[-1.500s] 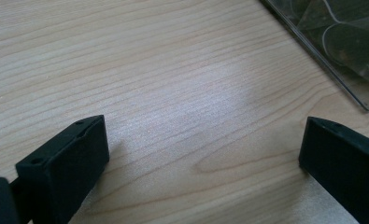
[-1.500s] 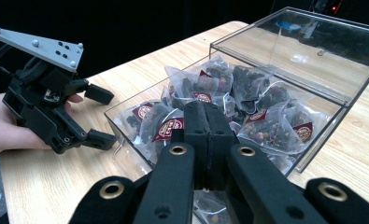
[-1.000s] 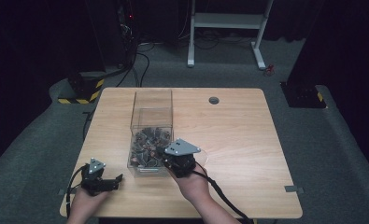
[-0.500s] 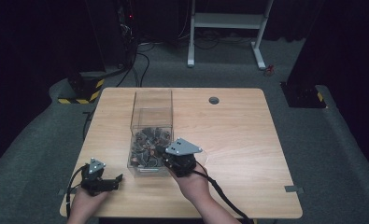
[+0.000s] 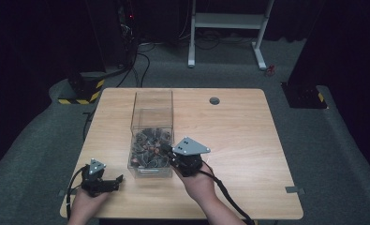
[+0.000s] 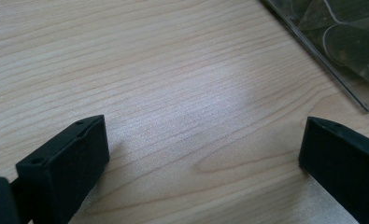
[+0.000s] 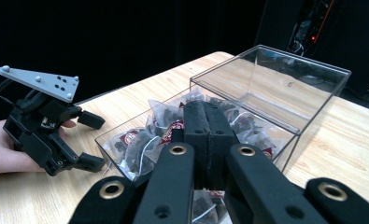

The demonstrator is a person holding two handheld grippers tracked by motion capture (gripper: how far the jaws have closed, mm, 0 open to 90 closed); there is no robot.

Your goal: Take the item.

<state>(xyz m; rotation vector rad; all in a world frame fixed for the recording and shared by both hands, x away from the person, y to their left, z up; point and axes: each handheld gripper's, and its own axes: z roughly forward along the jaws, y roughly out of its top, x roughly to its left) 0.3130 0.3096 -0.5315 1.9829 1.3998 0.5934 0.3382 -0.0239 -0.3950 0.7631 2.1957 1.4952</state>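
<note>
Right tool (image 7: 205,135) jaws together, empty, over tea bags (image 5: 147,147) in clear box (image 5: 153,101); left tool (image 5: 108,183) wide, on table (image 5: 248,136) beside box

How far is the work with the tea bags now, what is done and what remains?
Done: nothing lies outside the clear box. In hand: the right gripper, jaws shut, sits at the tea bags; a grasp cannot be told. The left gripper waits open on the table. Left: lifting a bag out.

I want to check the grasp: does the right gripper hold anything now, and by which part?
The right gripper is shut above the tea bags in the clear box. Nothing shows between its jaws, so it seems to hold nothing.
</note>
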